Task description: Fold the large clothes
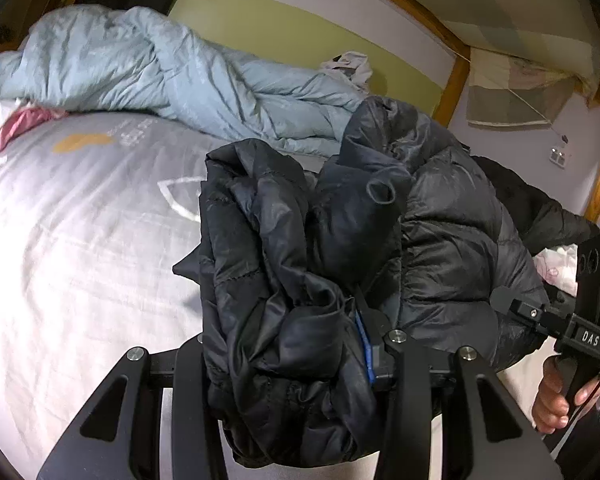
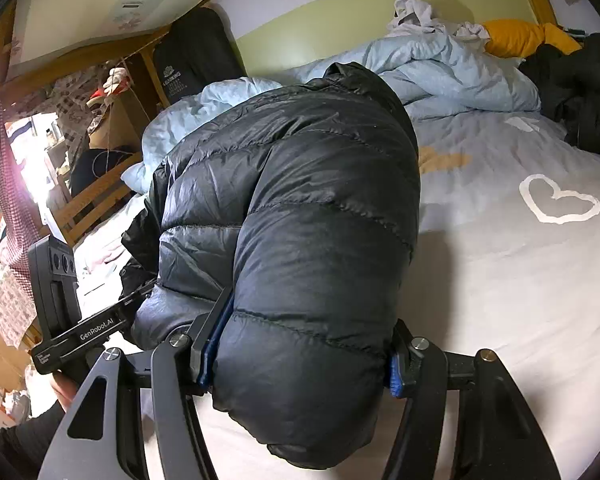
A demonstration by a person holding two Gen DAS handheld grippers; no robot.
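Bed (image 2: 500, 280): pale sheet, bare room for folding.
Left gripper (image 1: 292, 364): jaws clamped on black puffer jacket (image 2: 300, 200).
Right gripper (image 2: 300, 364): jaws pinching its padded bulk.

free: bare grey sheet (image 2: 500, 280) right of the black puffer jacket (image 2: 300, 200) | blocked: blue duvet (image 1: 160, 68) heaped along the wall (dark clothes (image 2: 580, 92) far right)

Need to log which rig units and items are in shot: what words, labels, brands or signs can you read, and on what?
"DAS": on the right tool, seen from the left wrist.
"GenRobot.AI": on the left tool, seen from the right wrist.
Small label below it: too small to read.
White logo and lettering on the black bag: blurred, unreadable.
Faint print on the bedsheet: unreadable.
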